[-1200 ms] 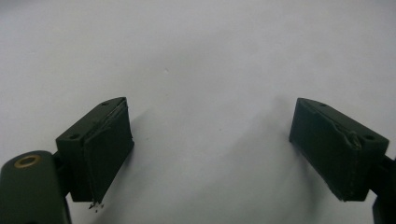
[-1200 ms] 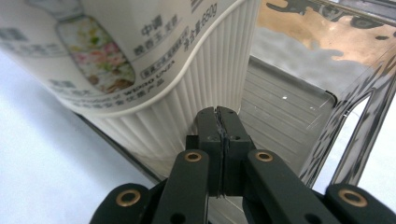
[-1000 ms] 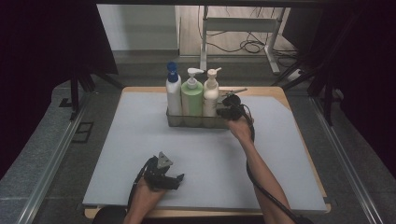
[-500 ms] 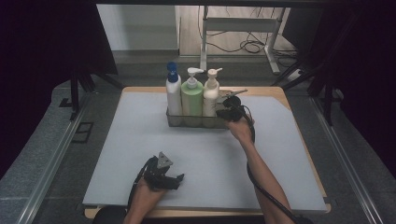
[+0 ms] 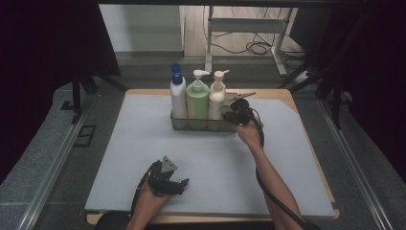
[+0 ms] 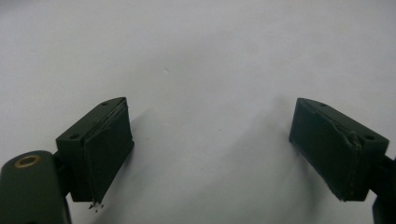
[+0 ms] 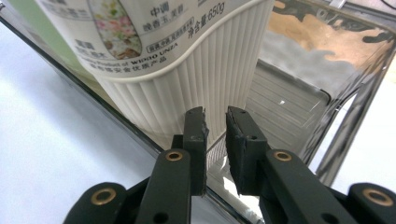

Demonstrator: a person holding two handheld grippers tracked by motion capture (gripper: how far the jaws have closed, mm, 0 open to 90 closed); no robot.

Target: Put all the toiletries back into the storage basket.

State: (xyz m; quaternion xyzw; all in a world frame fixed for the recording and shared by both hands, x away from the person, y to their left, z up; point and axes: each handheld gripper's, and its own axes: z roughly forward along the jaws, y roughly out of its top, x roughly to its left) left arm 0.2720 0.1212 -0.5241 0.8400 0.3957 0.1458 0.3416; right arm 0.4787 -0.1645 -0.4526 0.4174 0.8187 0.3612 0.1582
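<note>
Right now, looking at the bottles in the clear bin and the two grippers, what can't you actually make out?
- Whether the right gripper presses the clear bin's wall: the glassy rim is hard to trace between its just-opening jaws.
- The cream bottle top: cut off by the right gripper view's upper edge.
- Labels on the white bottle and green bottle: too small in the high view.

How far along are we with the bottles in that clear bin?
Done: three pump bottles, blue-capped, green and cream, stand in the clear bin. In hand: the right claw straddles the bin's front wall by the cream bottle, its jaws just opening to a narrow gap. Left: backing that claw away; the left claw is open over the mat.
</note>
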